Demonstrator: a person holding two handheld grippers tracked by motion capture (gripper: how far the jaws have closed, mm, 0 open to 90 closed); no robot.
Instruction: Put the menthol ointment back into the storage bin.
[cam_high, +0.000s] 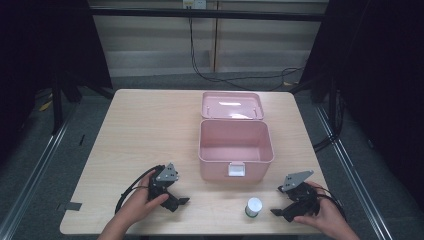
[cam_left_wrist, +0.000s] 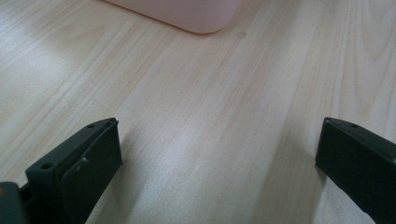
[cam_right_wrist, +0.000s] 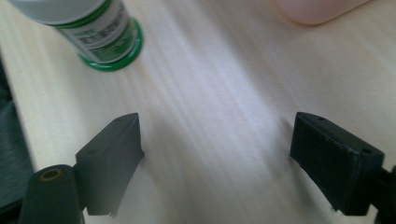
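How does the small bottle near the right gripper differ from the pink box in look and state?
The bottle is small and round, white with a green label; the pink box is much larger and rectangular. The bottle stands capped near the table's front edge; the box stands farther back, at mid-table, its lid swung open behind it and the inside looking empty. Both rest upright on the wooden table, untouched by either gripper.

Even overhead light, dark surrounds
Glare streaks the pink box (cam_high: 236, 142) lid; the bottle (cam_right_wrist: 95, 30) and near jaws look soft and blurred.
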